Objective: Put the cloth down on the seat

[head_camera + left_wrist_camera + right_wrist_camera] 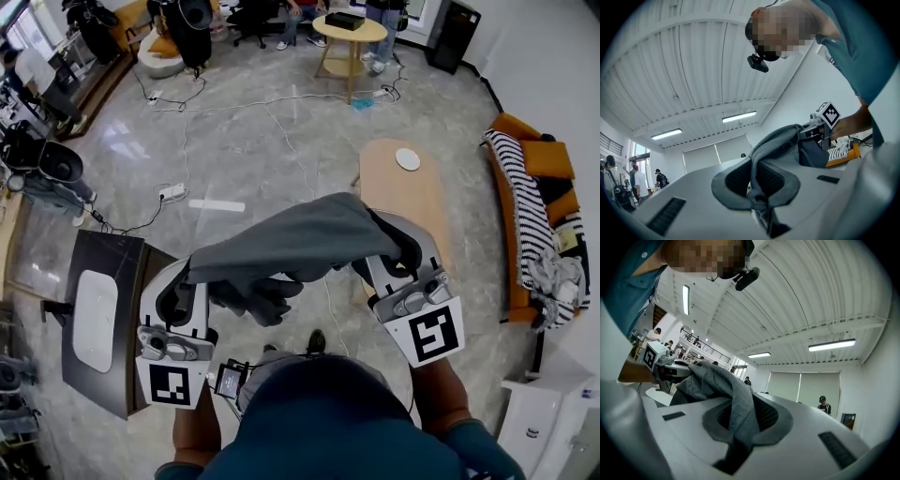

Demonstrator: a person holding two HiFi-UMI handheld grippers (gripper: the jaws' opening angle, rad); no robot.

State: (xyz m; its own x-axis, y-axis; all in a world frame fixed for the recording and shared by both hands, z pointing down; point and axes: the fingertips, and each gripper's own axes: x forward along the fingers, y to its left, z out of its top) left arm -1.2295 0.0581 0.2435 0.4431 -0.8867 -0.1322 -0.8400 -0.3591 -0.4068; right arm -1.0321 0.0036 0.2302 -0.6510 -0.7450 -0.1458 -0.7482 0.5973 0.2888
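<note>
My left gripper (184, 286) and right gripper (398, 253) both have their fingers clamped on the cloth (291, 239), which hangs stretched between them. The sofa (525, 159) is well off at 3 o'clock, so a slip here would drop the cloth on the floor (281, 141).

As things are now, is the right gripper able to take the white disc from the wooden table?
Probably not. The right gripper is shut on the grey cloth, which the left gripper also grips. The white disc lies in the open on the wooden table, but the jaws are occupied.
</note>
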